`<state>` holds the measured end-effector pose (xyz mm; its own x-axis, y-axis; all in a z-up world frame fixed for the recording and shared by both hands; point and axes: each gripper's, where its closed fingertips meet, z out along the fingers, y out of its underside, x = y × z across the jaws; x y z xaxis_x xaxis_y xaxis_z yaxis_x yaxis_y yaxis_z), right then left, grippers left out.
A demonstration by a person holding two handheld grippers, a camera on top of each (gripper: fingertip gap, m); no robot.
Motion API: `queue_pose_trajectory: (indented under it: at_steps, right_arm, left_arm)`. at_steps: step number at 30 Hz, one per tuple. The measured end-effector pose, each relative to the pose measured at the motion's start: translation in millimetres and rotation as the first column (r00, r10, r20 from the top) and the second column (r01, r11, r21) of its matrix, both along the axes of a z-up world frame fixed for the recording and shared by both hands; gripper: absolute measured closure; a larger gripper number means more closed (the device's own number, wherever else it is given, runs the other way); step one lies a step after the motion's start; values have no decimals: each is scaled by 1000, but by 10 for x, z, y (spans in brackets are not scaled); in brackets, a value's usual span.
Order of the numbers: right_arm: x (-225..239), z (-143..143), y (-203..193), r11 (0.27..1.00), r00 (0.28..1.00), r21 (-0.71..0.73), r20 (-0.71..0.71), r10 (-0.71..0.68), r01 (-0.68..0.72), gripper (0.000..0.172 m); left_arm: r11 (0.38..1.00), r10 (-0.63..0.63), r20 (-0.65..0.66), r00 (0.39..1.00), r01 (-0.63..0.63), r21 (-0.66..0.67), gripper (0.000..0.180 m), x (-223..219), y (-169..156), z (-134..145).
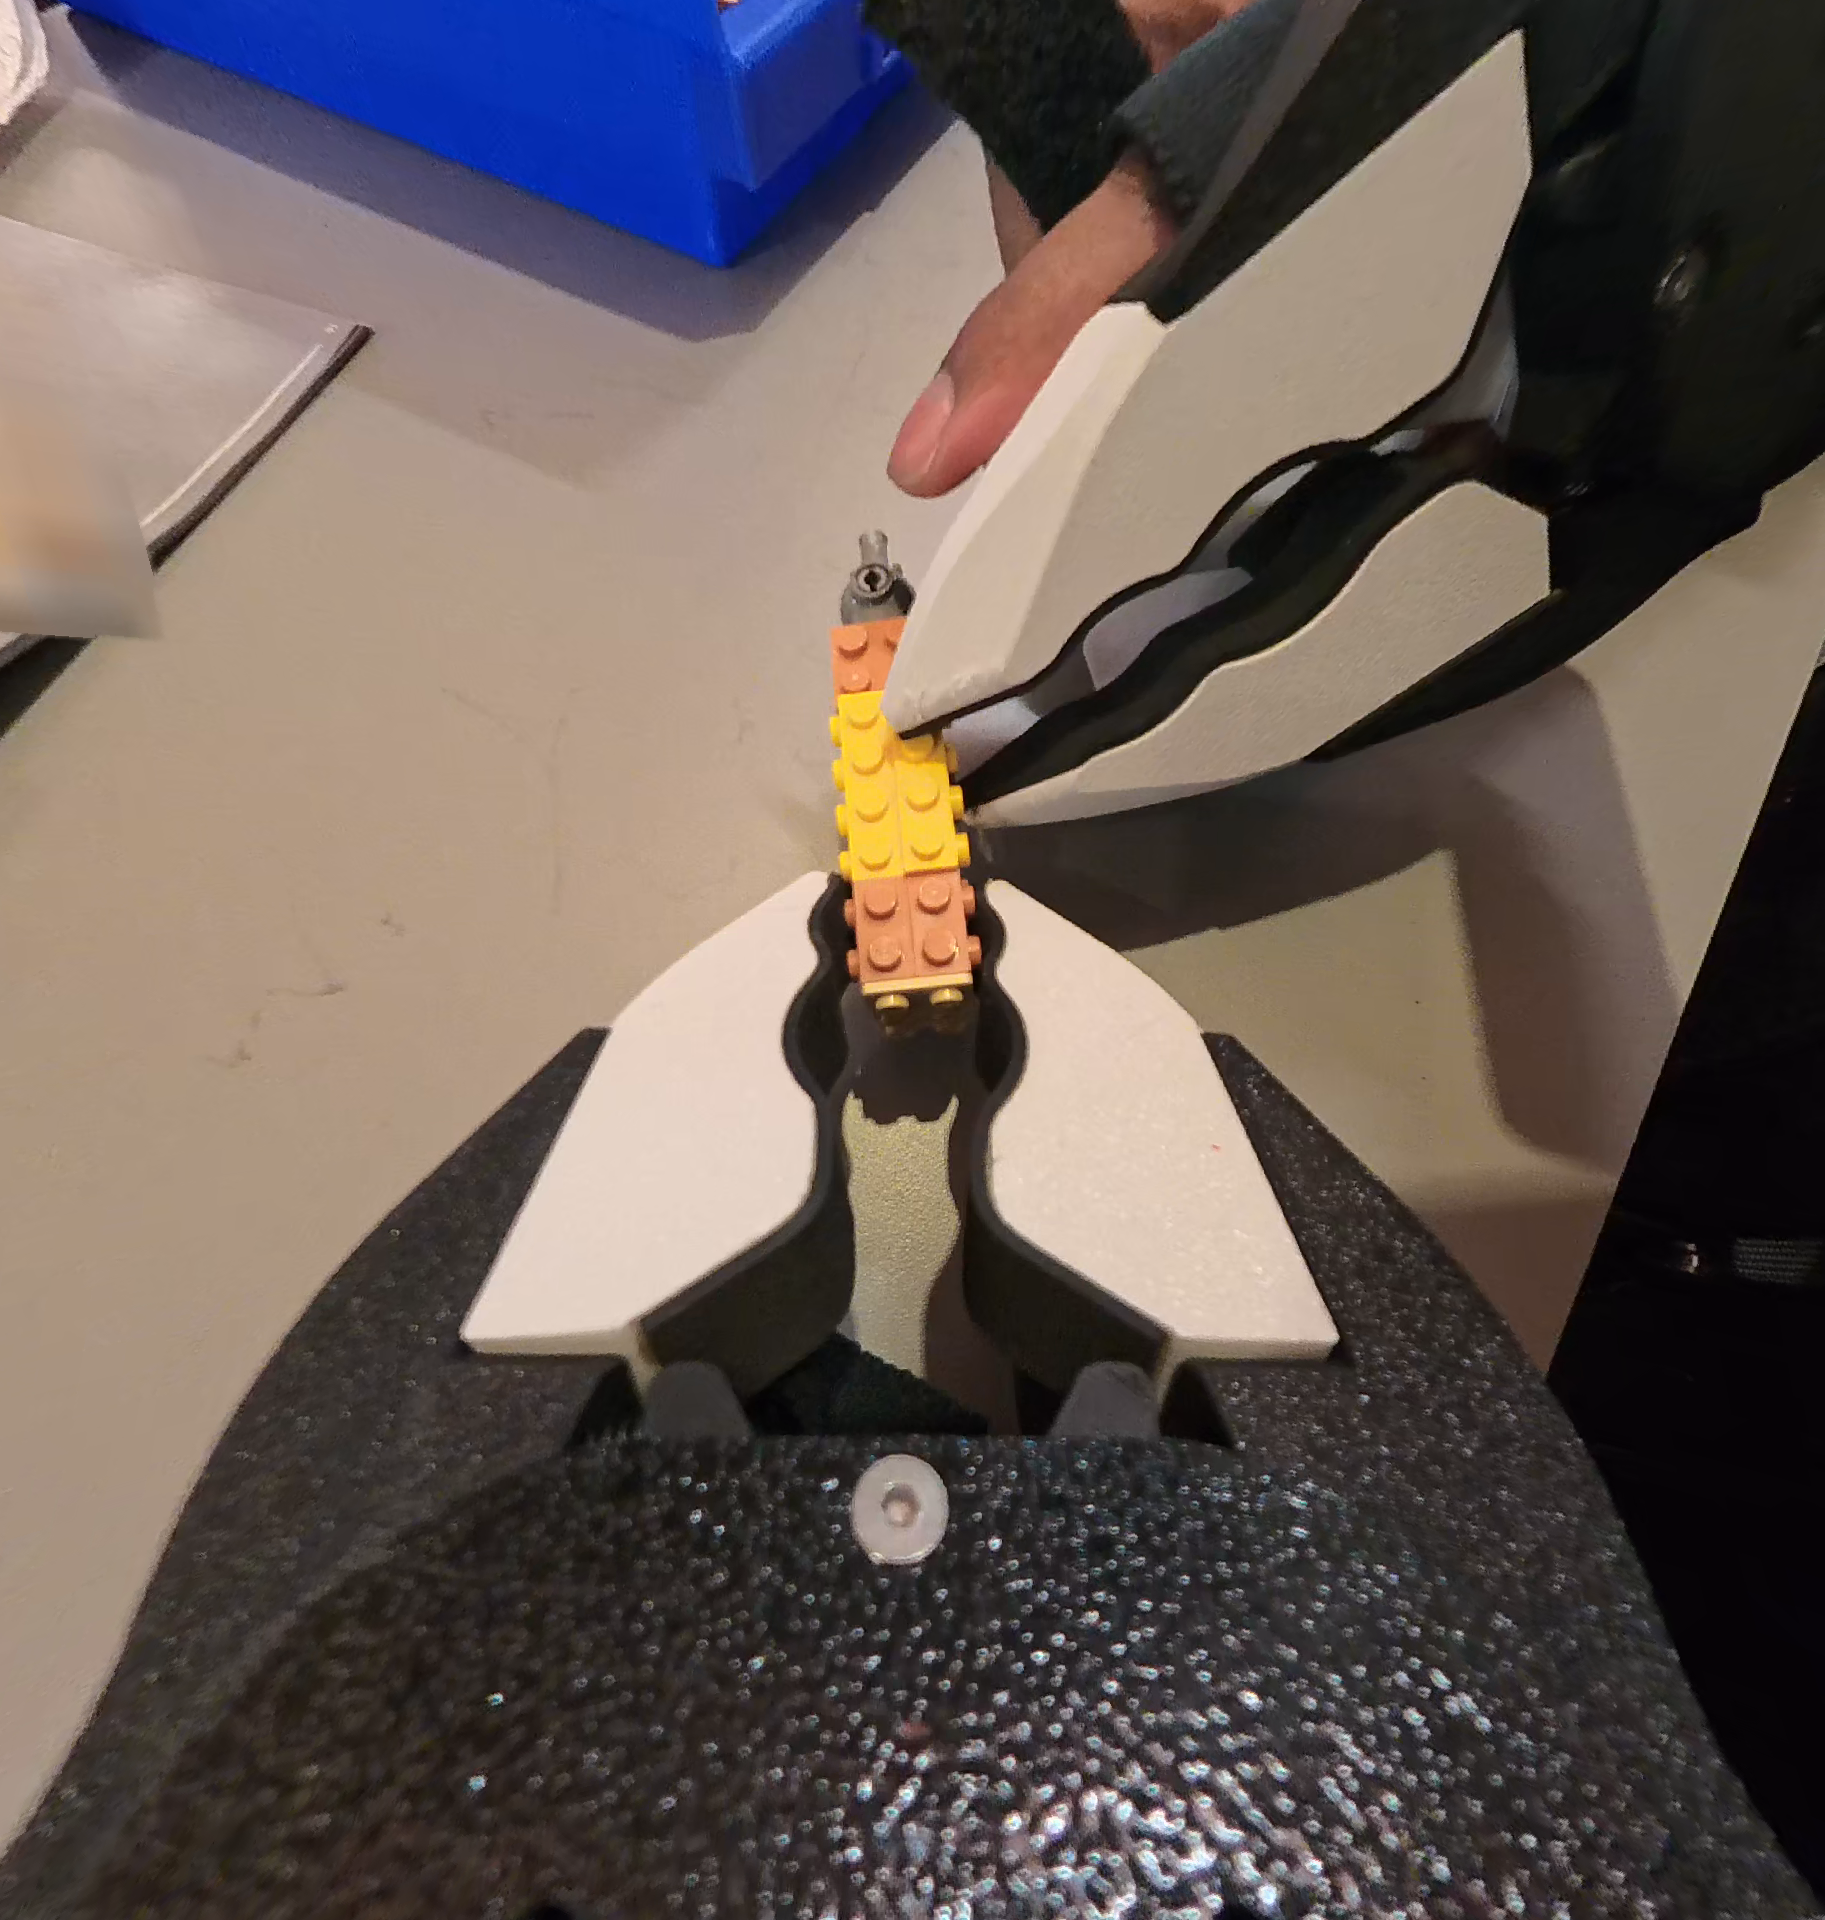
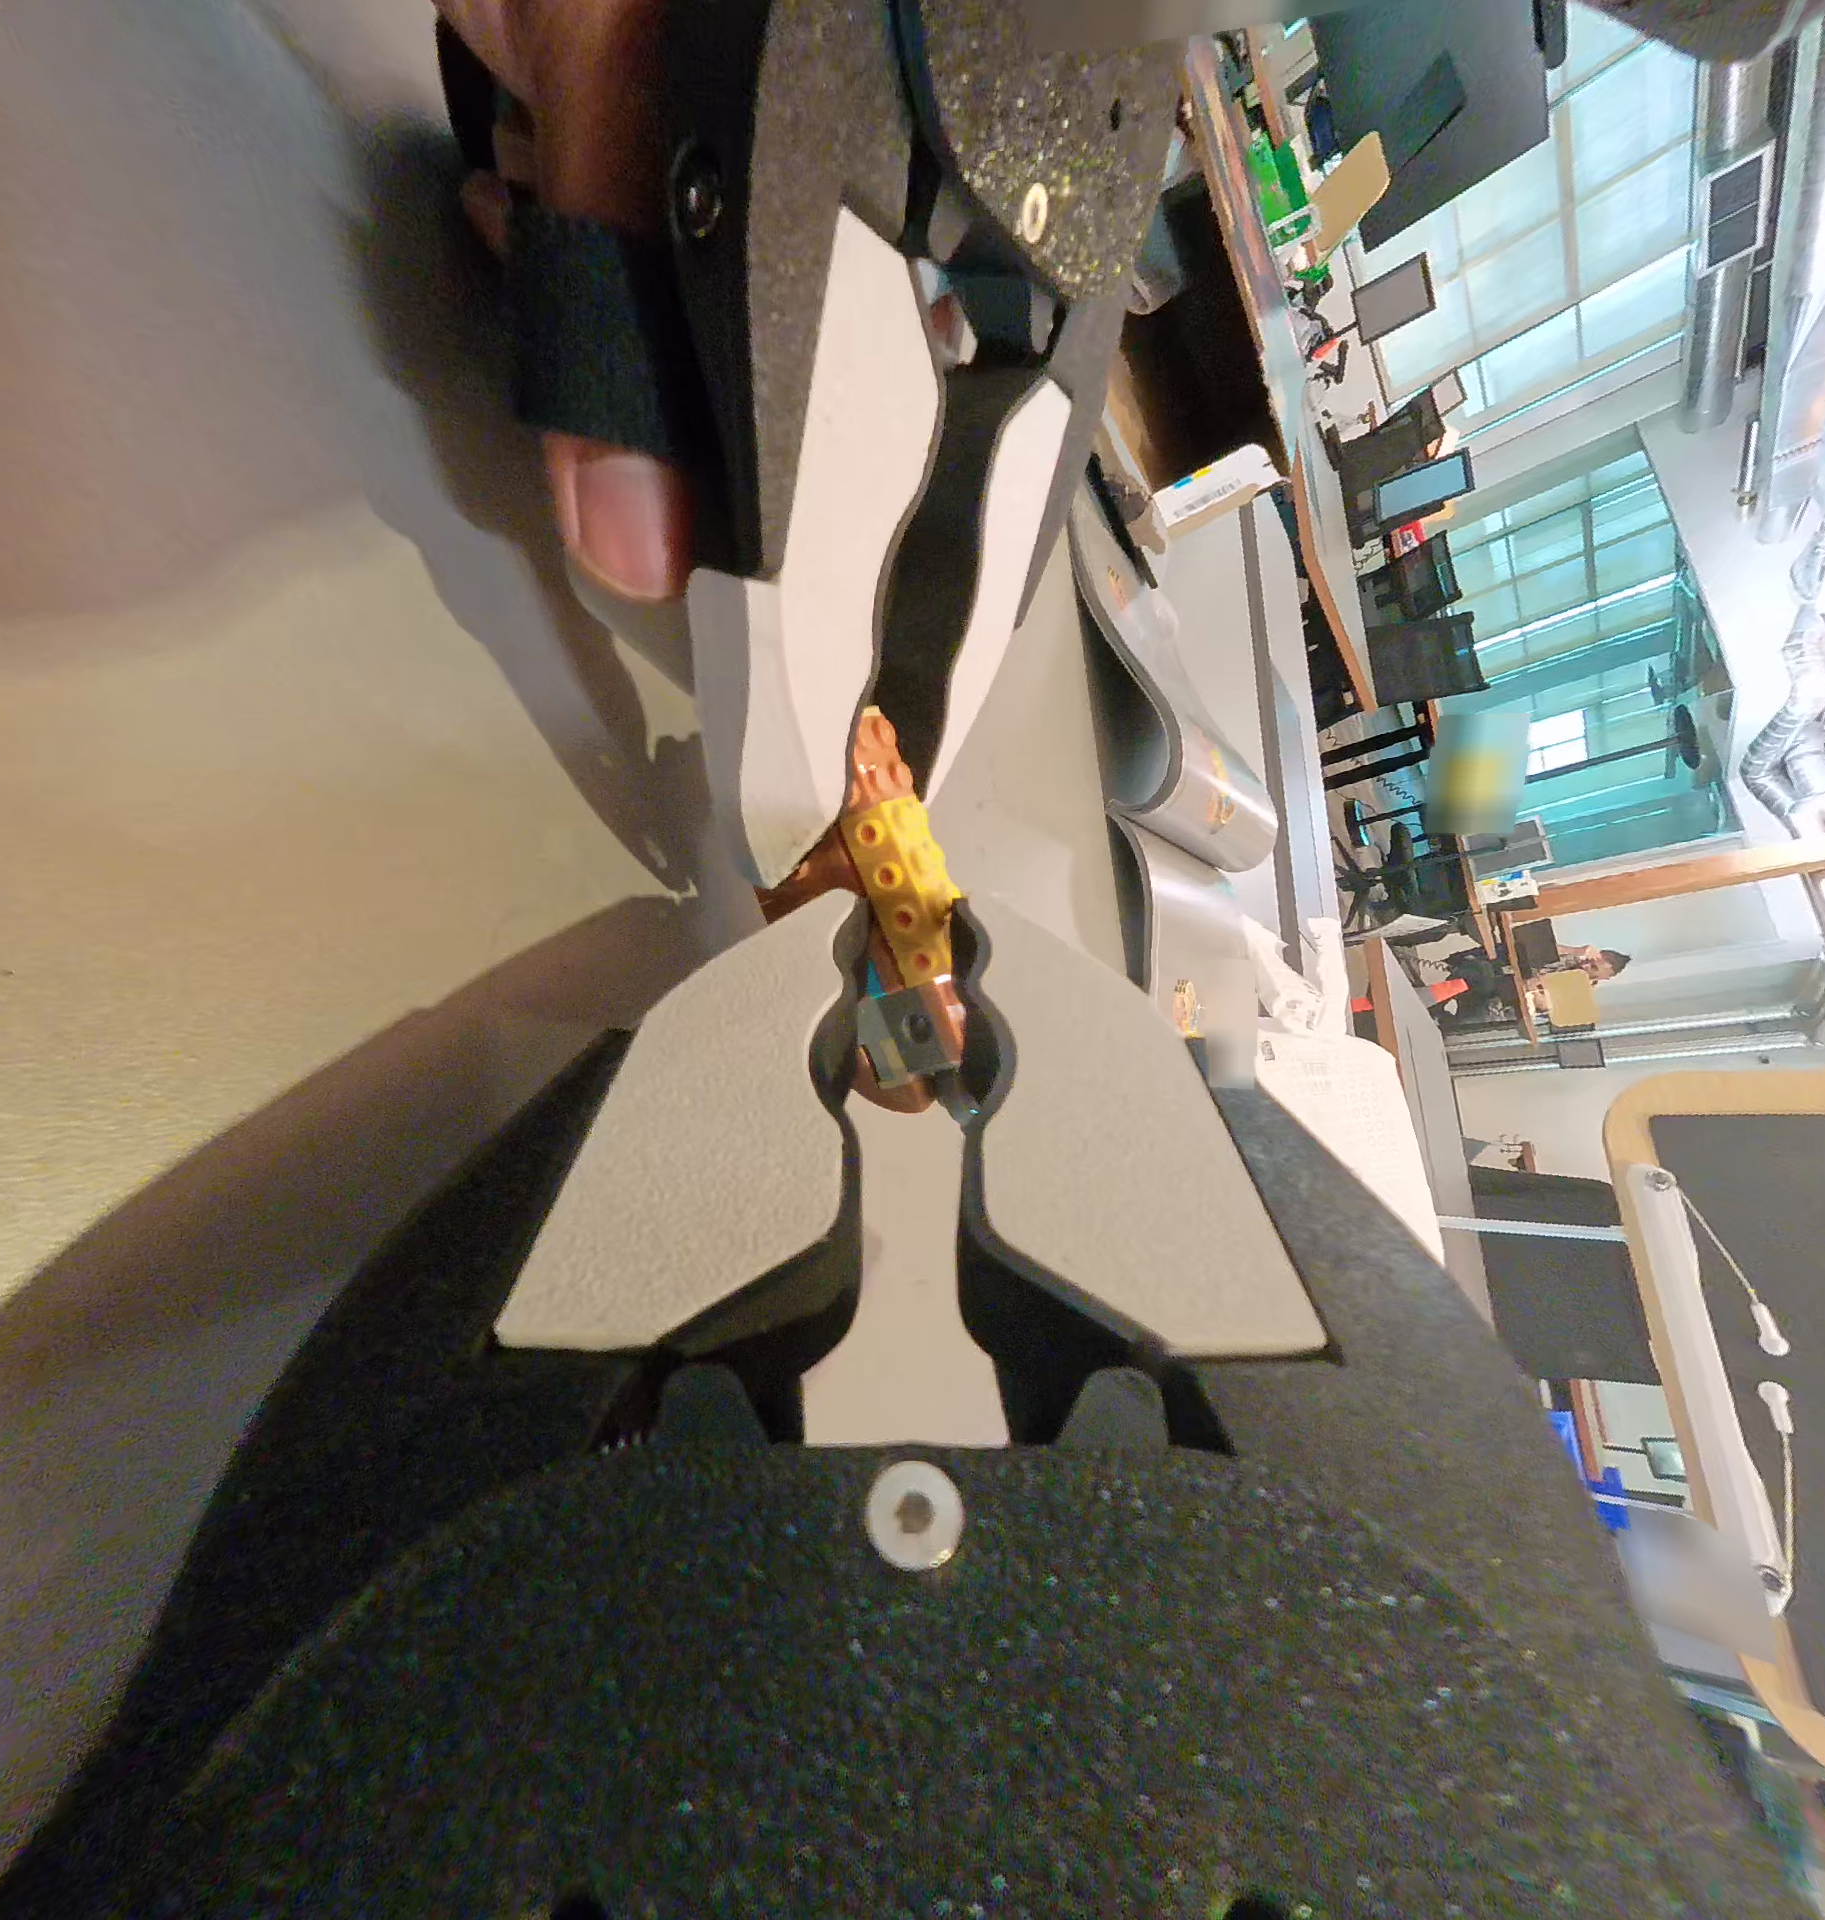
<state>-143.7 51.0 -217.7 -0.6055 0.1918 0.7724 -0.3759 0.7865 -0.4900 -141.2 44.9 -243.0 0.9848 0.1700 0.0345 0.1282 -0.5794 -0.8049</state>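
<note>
A long brick assembly (image 1: pixel 897 800) of yellow and orange-brown studded bricks, with a small grey piece (image 1: pixel 875 587) at its far end, hangs above the grey table (image 1: pixel 368 831). My left gripper (image 1: pixel 913 904) is shut on its near orange-brown end. My right gripper (image 1: pixel 934 764) comes in from the upper right, and its two fingertips close on the yellow middle part. In the right wrist view the assembly (image 2: pixel 897 883) runs between my right gripper (image 2: pixel 906 920) fingers, with the grey piece (image 2: pixel 908 1023) nearest the camera. The left gripper (image 2: pixel 851 831) holds the far end from above.
A blue bin (image 1: pixel 534 114) stands at the back of the table. A grey booklet (image 1: pixel 160 343) lies at the left; its curled pages (image 2: pixel 1178 790) show behind the grippers. A person's finger (image 1: pixel 991 364) rests along the right gripper. Office desks and a wood-rimmed board (image 2: pixel 1770 1351) lie beyond. Less than 4 cm separates the two grippers' tips.
</note>
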Motion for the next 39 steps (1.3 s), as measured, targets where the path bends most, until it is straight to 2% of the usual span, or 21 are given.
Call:
queue_pose_trajectory:
  at_steps: [17, 23, 31, 39]
  right_arm:
    - [20, 26, -15, 999, 999, 19, -35, 32, -32, 148]
    - [54, 67, 16, 996, 995, 39, -52, 85, -83, 134]
    - [44, -32, 4, 968, 957, 237, -250, 146, -86, 128]
    - [24, -47, -33, 952, 925, 300, -341, 169, -63, 130]
  left_arm:
    - [999, -9, 63, 998, 6, 41, 160, 10, -4, 42]
    - [998, -7, 84, 996, 2, 59, 160, 3, -10, 64]
    - [998, -17, 103, 995, 10, 66, 160, 31, 4, 71]
    - [997, -33, 118, 992, 23, 79, 160, 76, 35, 93]
